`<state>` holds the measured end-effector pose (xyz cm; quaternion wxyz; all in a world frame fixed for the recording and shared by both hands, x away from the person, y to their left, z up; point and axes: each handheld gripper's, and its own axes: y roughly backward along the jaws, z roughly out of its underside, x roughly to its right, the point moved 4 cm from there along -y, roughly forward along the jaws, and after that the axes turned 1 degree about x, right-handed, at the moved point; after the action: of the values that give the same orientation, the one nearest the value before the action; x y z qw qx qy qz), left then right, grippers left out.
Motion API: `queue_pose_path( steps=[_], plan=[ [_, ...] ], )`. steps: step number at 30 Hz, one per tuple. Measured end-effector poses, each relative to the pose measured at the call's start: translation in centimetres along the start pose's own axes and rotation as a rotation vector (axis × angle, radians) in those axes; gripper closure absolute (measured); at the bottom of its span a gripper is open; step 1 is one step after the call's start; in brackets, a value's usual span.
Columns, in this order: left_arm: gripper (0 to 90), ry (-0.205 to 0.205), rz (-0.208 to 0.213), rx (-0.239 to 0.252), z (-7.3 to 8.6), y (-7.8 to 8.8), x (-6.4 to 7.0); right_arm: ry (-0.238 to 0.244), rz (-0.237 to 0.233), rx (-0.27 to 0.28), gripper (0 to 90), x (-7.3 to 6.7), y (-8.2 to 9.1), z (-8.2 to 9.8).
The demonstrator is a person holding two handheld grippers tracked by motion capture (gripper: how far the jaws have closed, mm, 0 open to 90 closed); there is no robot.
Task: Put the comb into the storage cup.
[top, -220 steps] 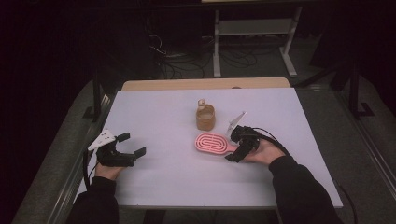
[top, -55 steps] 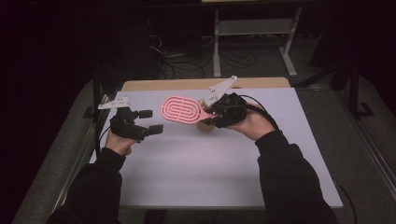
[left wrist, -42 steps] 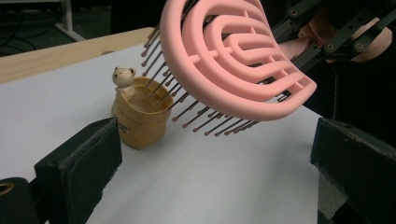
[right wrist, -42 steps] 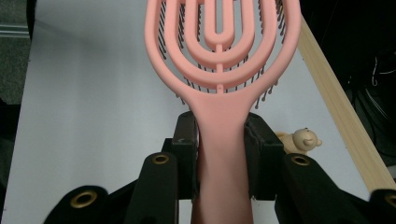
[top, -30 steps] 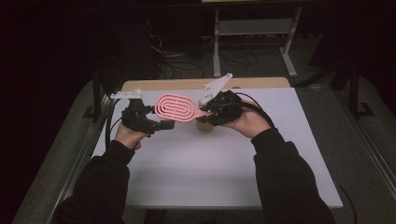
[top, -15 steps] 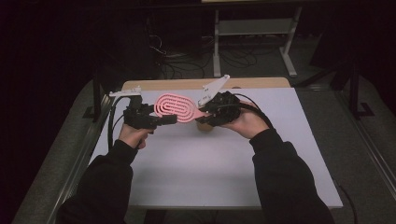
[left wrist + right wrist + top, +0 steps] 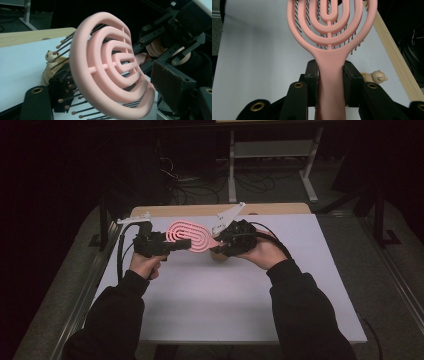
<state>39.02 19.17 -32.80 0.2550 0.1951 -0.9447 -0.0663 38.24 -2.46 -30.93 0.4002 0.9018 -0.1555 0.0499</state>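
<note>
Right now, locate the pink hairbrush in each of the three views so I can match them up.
High view: the pink hairbrush is above the table's far middle, between the two grippers.
Left gripper view: its ringed head is at centre, bristles pointing left.
Right gripper view: its handle rises from bottom centre, the head at the top.
Shared landmark: the small tan bear figure on the table beside the brush.
</note>
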Motion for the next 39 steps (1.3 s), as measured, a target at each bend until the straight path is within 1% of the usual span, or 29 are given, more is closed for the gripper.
queue_pose_path(
  steps=[3, 4, 6, 8, 13, 15, 17, 18, 20, 22, 23, 24, 26, 29, 34, 36, 38, 39],
  plan=[
    [29.3, 0.021, 0.009, 0.022, -0.1, 0.1, -0.1, -0.001, 0.0, -0.002, 68.6, 0.0, -0.2, 0.1],
    [30.9, 0.021, 0.016, 0.027, -0.1, 0.1, -0.1, -0.001, 0.0, -0.002, 68.7, 0.0, -0.2, 0.2],
    [34.5, 0.01, 0.008, 0.032, -0.2, 0.2, 0.0, 0.0, 0.0, -0.006, 68.9, -0.1, -0.3, 0.2],
    [37.1, 0.012, 0.008, 0.036, -0.2, 0.3, 0.0, -0.001, -0.002, -0.005, 69.0, -0.1, -0.3, 0.3],
    [45.1, 0.053, 0.015, 0.066, -0.4, 0.5, -0.2, 0.006, -0.004, -0.016, 69.6, -0.2, -0.7, 0.3],
    [48.7, 0.06, 0.039, 0.075, -0.5, 0.6, -0.2, 0.006, -0.003, -0.016, 69.8, -0.2, -0.8, 0.3],
    [53.8, 0.047, 0.074, 0.091, -0.6, 0.7, 0.0, 0.009, 0.0, -0.025, 70.2, -0.2, -0.9, 0.3],
    [55.8, 0.039, 0.083, 0.093, -0.7, 0.8, 0.1, 0.014, 0.0, -0.033, 70.2, -0.2, -1.0, 0.4],
    [58.3, 0.03, 0.104, 0.095, -0.8, 0.8, 0.3, 0.011, -0.006, -0.03, 70.2, -0.3, -1.2, 0.4],
    [60.7, 0.033, 0.14, 0.092, -0.9, 0.7, 0.5, 0.008, -0.008, -0.023, 70.2, -0.3, -1.3, 0.5],
    [61.7, 0.036, 0.152, 0.089, -0.9, 0.7, 0.5, 0.004, -0.008, -0.018, 70.2, -0.3, -1.4, 0.5],
    [62.3, 0.035, 0.156, 0.092, -1.0, 0.7, 0.6, 0.001, -0.009, -0.013, 70.1, -0.3, -1.5, 0.5],
    [62.6, 0.019, 0.153, 0.104, -1.1, 0.7, 0.9, -0.012, -0.012, -0.003, 69.6, -0.3, -1.5, 0.5],
    [63.0, -0.006, 0.139, 0.116, -1.5, 0.6, 1.4, -0.04, -0.015, 0.03, 68.9, -0.1, -1.4, 0.7],
    [63.3, -0.047, 0.122, 0.107, -1.8, 0.2, 2.1, -0.079, -0.01, 0.051, 67.0, 0.1, -1.4, 1.1],
    [63.3, -0.055, 0.117, 0.103, -2.0, 0.0, 2.2, -0.111, -0.011, 0.064, 66.2, 0.3, -1.3, 1.4],
    [63.3, -0.064, 0.116, 0.099, -2.1, -0.1, 2.3, -0.128, -0.011, 0.067, 66.0, 0.3, -1.3, 1.6],
    [63.3, -0.068, 0.116, 0.098, -2.1, -0.1, 2.4, -0.128, -0.008, 0.071, 65.5, 0.4, -1.3, 1.7]
  ],
)
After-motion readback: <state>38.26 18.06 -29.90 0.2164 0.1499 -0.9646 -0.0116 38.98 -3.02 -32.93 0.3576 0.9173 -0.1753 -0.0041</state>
